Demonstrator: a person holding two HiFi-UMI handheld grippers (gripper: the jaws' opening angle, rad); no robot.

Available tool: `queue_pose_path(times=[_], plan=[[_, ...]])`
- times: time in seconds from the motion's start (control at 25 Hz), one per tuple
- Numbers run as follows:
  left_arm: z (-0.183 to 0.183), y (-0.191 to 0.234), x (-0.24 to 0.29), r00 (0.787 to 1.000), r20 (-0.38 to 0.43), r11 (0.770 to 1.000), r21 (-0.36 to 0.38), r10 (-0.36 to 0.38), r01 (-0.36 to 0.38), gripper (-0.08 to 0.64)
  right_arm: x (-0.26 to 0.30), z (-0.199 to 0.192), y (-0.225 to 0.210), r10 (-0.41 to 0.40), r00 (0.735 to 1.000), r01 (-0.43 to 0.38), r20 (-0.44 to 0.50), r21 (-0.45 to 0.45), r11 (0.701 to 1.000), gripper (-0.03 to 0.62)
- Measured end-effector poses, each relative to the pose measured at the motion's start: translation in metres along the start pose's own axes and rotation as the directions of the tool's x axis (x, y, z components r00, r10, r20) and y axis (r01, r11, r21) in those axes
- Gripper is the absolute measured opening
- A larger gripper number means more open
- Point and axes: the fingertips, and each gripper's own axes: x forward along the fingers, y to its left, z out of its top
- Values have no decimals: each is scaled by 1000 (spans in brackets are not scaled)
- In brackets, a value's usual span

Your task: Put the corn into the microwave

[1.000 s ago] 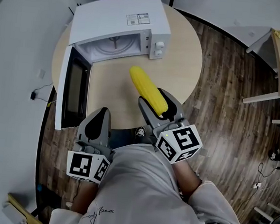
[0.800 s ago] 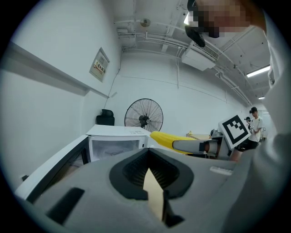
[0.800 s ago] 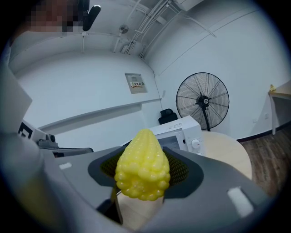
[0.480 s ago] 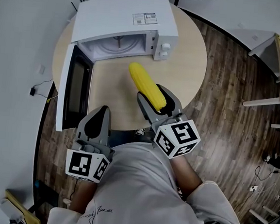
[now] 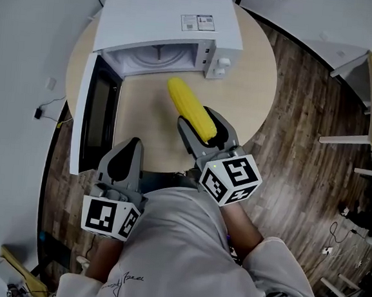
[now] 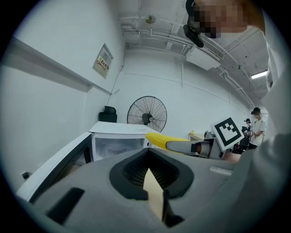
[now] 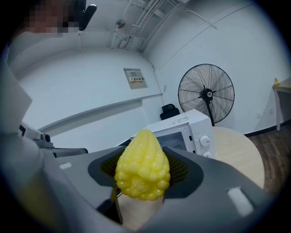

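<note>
Head view has the corn (image 5: 189,114) clamped by its near end in the right hand-held gripper (image 5: 198,121), jaws spread wide around the cob, which juts out over the middle of the counter (image 5: 250,85) toward the microwave (image 5: 159,16) at the far edge. Held so far back, the long cob could, I judge, pivot or slip from the pads, or its tip could strike the cavity frame or control panel if it goes in at an angle. The door (image 5: 95,114) stands swung open along the left edge, and the cavity shows only its turntable (image 5: 152,54), no food. At the near edge, the left hand-held gripper (image 5: 132,144) hangs closed and empty.
</note>
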Motion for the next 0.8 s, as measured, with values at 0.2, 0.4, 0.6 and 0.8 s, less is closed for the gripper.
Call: queue_pose_path(times=[0.2,0.4,0.6,0.8], plan=[[1,5,7,1000,-6,1000,0,-5,5,-11,13,0,-4,-4,1000,4,-8,4,1000,258],[4,15,11,1000,-7,1000,-7,3,-3,-11,28,-2,-6,-3,1000,3,-19,4,1000,258],[4,26,15,1000,-18,1000,-12,12,-12,-11,44,-4,-11,-6,1000,7,-29,8,1000,258],[3,37,19,999,-29,1000,-18,17,-17,-11,60,-8,-16,-15,999,16,-44,10,1000,258]])
